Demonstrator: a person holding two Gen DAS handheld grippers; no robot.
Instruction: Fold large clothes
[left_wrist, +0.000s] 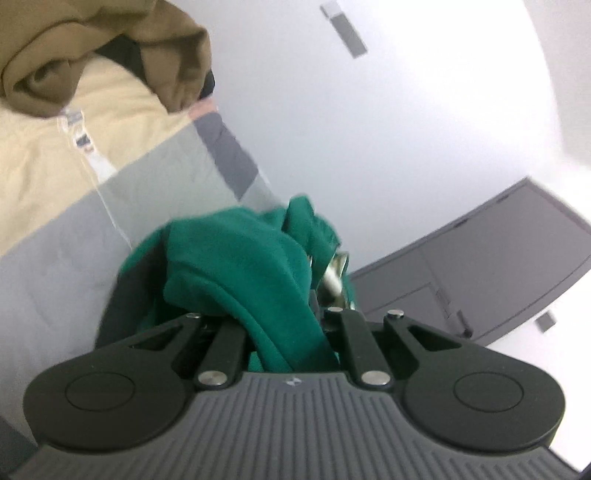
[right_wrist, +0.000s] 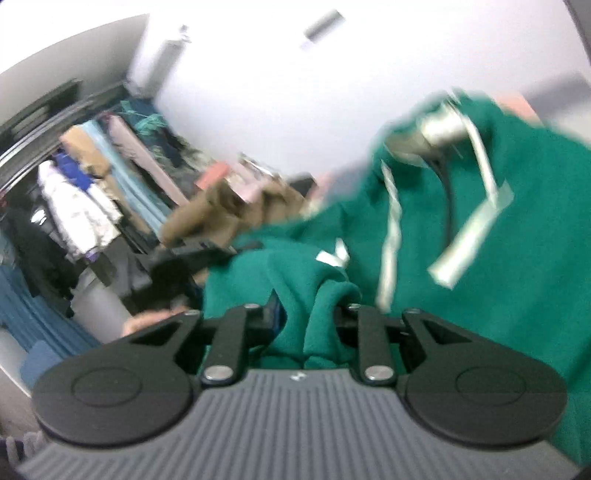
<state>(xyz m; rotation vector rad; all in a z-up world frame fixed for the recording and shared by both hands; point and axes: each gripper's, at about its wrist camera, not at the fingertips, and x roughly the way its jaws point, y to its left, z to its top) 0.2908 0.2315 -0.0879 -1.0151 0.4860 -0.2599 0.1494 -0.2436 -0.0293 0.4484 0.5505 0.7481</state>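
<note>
A large green garment (left_wrist: 236, 254) with white drawstrings (right_wrist: 391, 236) is bunched up and lifted. In the left wrist view my left gripper (left_wrist: 280, 314) is shut on a thick fold of it; the fingertips are hidden under the cloth. In the right wrist view my right gripper (right_wrist: 306, 310) is shut on another fold of the same green garment (right_wrist: 480, 240), which spreads to the right. The left gripper (right_wrist: 443, 125) shows there as a blurred metallic shape at the garment's upper edge.
A brown garment (left_wrist: 110, 48) lies on a cream and grey bed cover (left_wrist: 66, 177) at the upper left. A grey door (left_wrist: 498, 266) is on the right. A rack of hanging clothes (right_wrist: 85, 192) stands at the left, with brown clothing (right_wrist: 207, 214) in front.
</note>
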